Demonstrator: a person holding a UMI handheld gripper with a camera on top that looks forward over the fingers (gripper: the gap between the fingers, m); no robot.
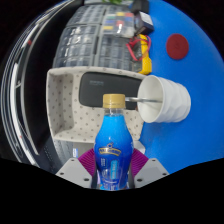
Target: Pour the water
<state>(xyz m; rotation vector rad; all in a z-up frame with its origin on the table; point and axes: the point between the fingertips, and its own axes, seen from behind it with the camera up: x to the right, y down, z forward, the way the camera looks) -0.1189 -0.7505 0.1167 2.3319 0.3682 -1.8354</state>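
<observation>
The gripper [113,172] has its fingers clamped on a blue bottle [113,145], held upright with its cap on. The white cup [165,100] stands just beyond on the bench [195,60], ahead and slightly right of the bottle's neck.

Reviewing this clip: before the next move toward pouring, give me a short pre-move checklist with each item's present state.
1. Bottle held: ok, the blue bottle sits between the gripper fingers, both pads against it.
2. Bottle upright: ok, neck points up.
3. Cap off: not ok, the yellow cap looks in place.
4. Cup ready to receive: not ok, the white cup appears tipped on its side, mouth toward the bottle.
5. Cup within reach: ok, just beyond the bottle, to its right.
6. Water level in cup: cannot tell.
</observation>
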